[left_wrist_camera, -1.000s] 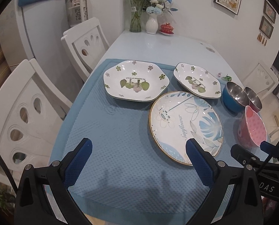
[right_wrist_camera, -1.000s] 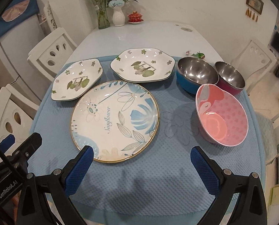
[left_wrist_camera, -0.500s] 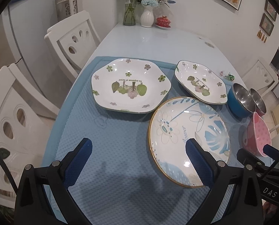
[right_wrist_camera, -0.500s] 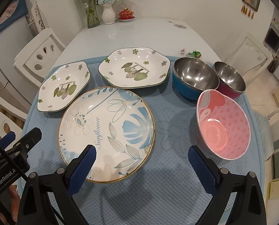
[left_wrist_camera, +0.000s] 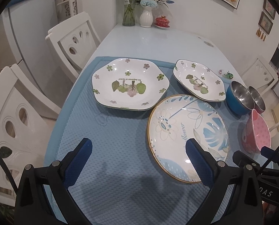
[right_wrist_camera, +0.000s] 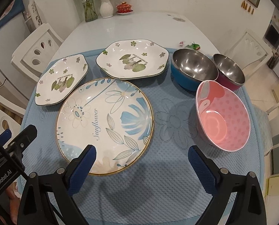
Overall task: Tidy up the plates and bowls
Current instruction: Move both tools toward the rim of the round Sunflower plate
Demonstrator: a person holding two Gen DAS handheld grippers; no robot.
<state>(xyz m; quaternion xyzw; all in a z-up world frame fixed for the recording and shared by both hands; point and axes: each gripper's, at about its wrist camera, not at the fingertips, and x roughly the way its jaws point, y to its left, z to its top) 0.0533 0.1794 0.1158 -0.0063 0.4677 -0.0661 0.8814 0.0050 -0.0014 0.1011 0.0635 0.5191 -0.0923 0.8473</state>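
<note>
Both wrist views tilted steeply down, close over blue mat [left_wrist_camera: 109, 131], facing far wall; left view from mat's left, right view from its middle; shared: round plate [right_wrist_camera: 104, 125], hexagonal plates, bowls

- Right gripper [right_wrist_camera: 140, 161] hangs wide open over the blue mat [right_wrist_camera: 158, 191], nothing between its fingers.
- Round Sunflower plate [right_wrist_camera: 104, 125] lies just ahead of its left finger.
- Pink bowl [right_wrist_camera: 222, 121] sits ahead of the right finger, tilted.

Three plates: one round plate [right_wrist_camera: 104, 125] and two hexagonal plates [right_wrist_camera: 133, 59]. Three bowls: pink bowl [right_wrist_camera: 222, 115], blue bowl [right_wrist_camera: 193, 68], maroon bowl [right_wrist_camera: 229, 71].
</note>
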